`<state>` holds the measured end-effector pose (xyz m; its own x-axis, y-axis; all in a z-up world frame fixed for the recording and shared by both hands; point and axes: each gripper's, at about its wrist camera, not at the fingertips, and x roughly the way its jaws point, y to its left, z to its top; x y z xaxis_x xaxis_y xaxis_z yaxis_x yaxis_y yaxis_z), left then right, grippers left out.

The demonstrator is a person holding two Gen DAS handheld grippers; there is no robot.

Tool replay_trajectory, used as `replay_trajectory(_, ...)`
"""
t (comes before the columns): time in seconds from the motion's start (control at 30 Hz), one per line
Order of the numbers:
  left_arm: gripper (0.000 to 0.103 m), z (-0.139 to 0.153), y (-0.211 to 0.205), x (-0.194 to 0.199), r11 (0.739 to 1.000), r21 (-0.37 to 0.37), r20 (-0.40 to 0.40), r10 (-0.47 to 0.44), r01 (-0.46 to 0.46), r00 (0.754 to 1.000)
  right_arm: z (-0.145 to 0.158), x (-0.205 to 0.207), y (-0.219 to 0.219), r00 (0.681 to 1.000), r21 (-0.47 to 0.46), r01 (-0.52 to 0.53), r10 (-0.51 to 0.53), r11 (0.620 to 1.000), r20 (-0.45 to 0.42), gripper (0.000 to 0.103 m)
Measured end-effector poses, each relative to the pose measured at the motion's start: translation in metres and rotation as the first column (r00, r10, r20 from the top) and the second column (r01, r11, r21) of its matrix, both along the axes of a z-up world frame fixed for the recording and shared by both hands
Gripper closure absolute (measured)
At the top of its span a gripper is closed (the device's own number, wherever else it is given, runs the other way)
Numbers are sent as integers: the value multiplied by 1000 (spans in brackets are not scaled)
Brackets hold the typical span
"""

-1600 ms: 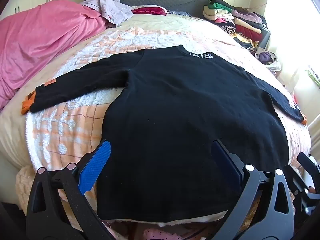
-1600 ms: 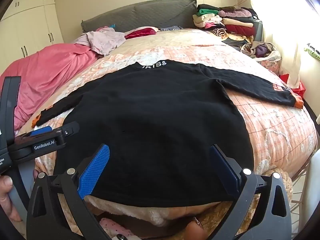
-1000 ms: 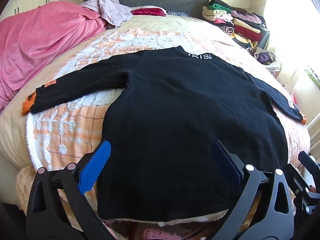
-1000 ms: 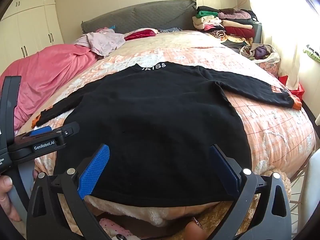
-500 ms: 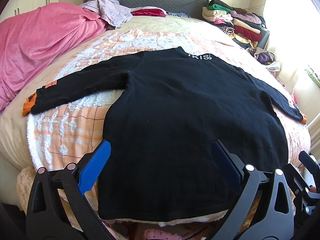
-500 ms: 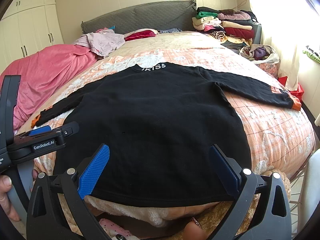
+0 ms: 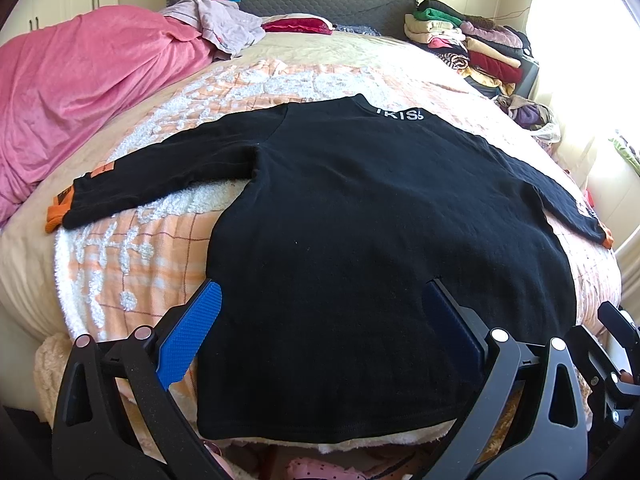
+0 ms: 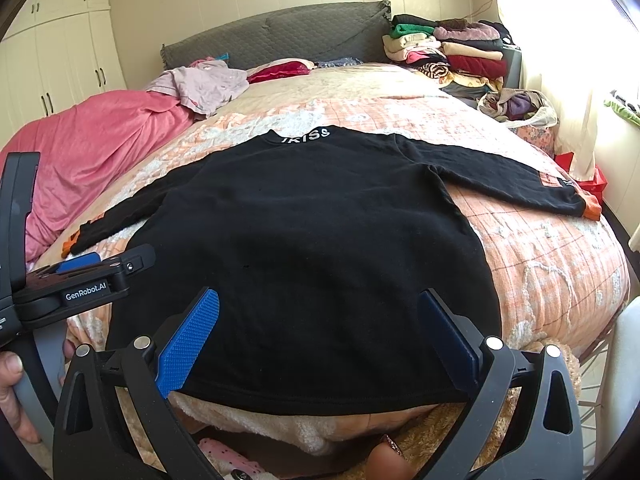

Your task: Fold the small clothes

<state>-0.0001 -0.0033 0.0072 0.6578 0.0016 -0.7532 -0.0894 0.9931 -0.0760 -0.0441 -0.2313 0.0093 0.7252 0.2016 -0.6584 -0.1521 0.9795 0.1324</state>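
A black long-sleeved sweater (image 7: 360, 240) (image 8: 304, 248) lies flat on the bed, back up, collar with white letters at the far end, both sleeves spread out with orange cuffs. Its hem is nearest me. My left gripper (image 7: 322, 320) hangs open above the hem, nearer the sweater's left side, with nothing between its blue pads. My right gripper (image 8: 320, 324) is likewise open above the hem, empty. The left gripper's body (image 8: 80, 280) shows at the left of the right wrist view, held by a hand (image 8: 12, 392).
The bed carries a peach and white blanket (image 7: 132, 256). A pink quilt (image 7: 72, 80) is heaped on its left side. Loose clothes (image 7: 216, 26) lie by the grey headboard, and a stack of folded clothes (image 8: 448, 48) stands at the far right.
Both views have shifted only slightly; the sweater lies as before and both grippers stay open.
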Motion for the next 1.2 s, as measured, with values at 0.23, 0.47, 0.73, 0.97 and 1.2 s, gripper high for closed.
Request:
replay_trajectory(0.23,8,4,-1,-1,1000,-2,2,-1,1,1000,0,1,0,1000,-2,6,-6,1000,3,4)
replay_trajectory(0.47,8,3,-1,-1,1000,-1,3,-1,1,1000,-1,2,-2,1000,1,9,-9,1000,2,4)
replay_trajectory(0.73,8,11,-6,2,1000,-1,-2,-6,6,1000,-1,4,-3,1000,6,12,-12,1000,2,4)
replay_trajectory(0.97,8,9,-6,14,1000,-17,-14,-20,20,1000,3,22,-13,1000,7,30,-30,1000,2,4)
replay_trajectory(1.2,8,3,-13,38,999,-22,-32,-36,35,999,9,44,-30,997,23,71,-72,997,11,4)
